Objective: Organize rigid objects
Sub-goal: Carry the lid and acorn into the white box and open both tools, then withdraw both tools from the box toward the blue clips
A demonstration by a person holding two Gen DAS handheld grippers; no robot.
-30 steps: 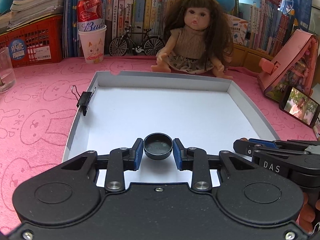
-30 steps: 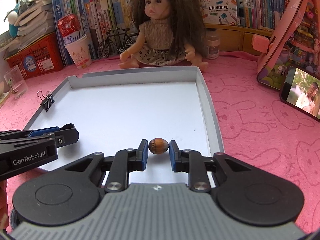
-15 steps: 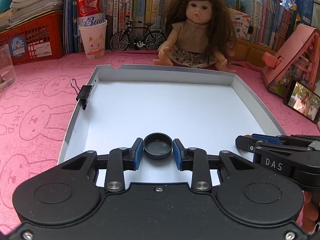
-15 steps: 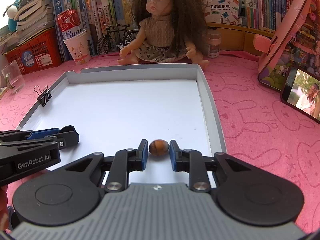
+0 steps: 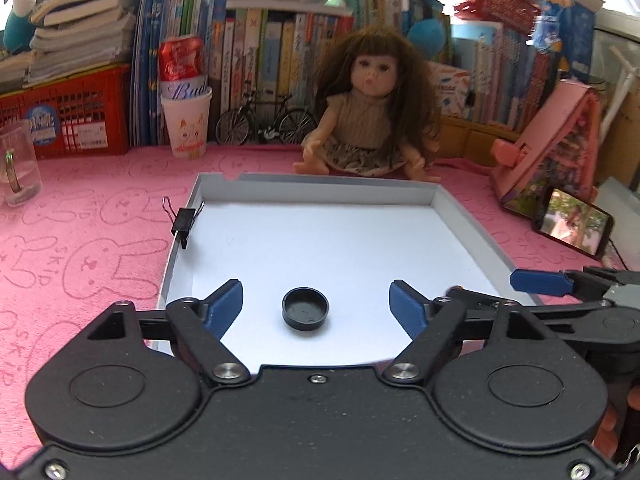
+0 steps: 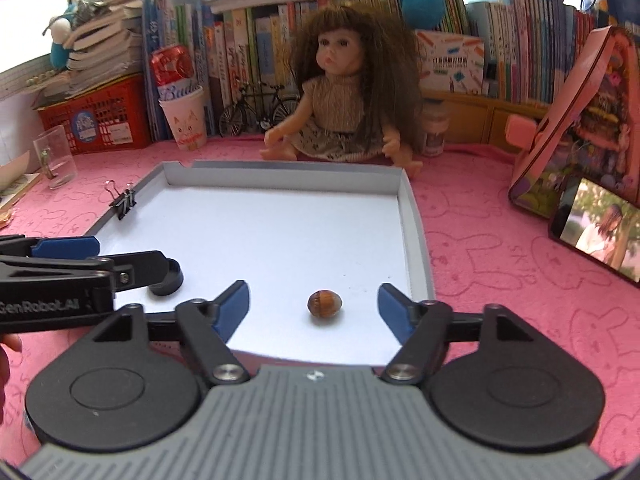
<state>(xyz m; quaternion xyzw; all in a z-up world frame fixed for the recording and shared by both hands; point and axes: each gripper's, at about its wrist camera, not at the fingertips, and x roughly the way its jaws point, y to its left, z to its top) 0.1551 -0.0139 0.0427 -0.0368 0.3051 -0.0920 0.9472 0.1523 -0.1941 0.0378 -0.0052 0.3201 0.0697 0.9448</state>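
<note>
Fingers point(image 5: 224, 304) both pairs just spread, released | cap point(image 6: 170, 280) half-hidden behind left gripper point(image 5: 316, 306) | nut point(image 6: 324, 302) clear

2 wrist fisheyes riding close above the white tray point(image 5: 472, 224), looking forward and downward, left one sitting leftward, both sharing tray point(image 6: 418, 240) and doll point(image 6: 344, 92)

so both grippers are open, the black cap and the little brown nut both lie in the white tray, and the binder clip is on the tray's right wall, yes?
Only the clip is wrong: the left wrist view shows the binder clip on the white tray's left wall. The rest stands.
</note>
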